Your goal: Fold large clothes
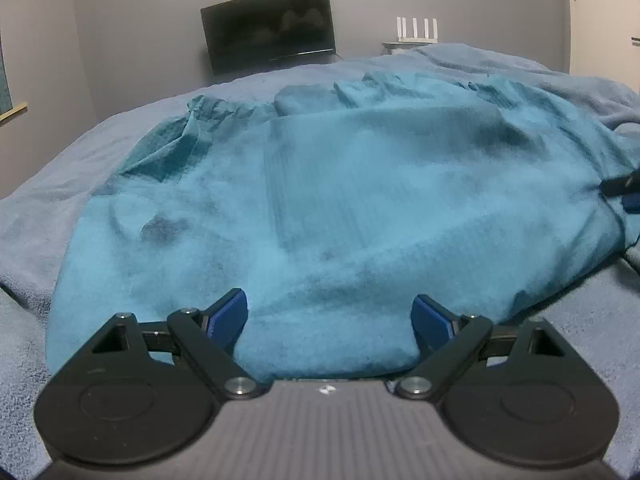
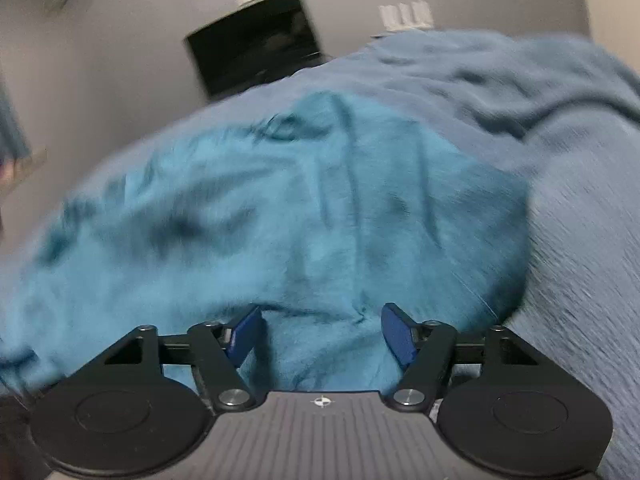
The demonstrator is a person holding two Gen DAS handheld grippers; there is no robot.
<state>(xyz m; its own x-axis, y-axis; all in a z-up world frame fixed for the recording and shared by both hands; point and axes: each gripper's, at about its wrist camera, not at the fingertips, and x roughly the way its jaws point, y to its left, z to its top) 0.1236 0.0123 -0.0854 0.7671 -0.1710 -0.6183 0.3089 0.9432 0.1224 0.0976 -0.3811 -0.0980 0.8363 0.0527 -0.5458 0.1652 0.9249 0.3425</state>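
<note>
A large teal fleece garment (image 1: 340, 200) lies spread and wrinkled on a grey-blue blanket (image 1: 48, 208) that covers a bed. My left gripper (image 1: 330, 312) hovers over the garment's near edge, its blue pads (image 1: 230, 314) wide apart and open, with fleece lying under the gap and nothing pinched. In the right wrist view, which is blurred and tilted, the same garment (image 2: 300, 208) fills the middle. My right gripper (image 2: 320, 330) is open over a raised fold of fleece that sits between its fingers. A dark tip of the right gripper (image 1: 624, 188) shows at the garment's right edge.
A dark screen (image 1: 268, 28) hangs on the grey wall beyond the bed. A white router with antennas (image 1: 416, 32) stands on a small shelf beside it. The blanket bunches into thick folds (image 2: 520, 80) at the far right.
</note>
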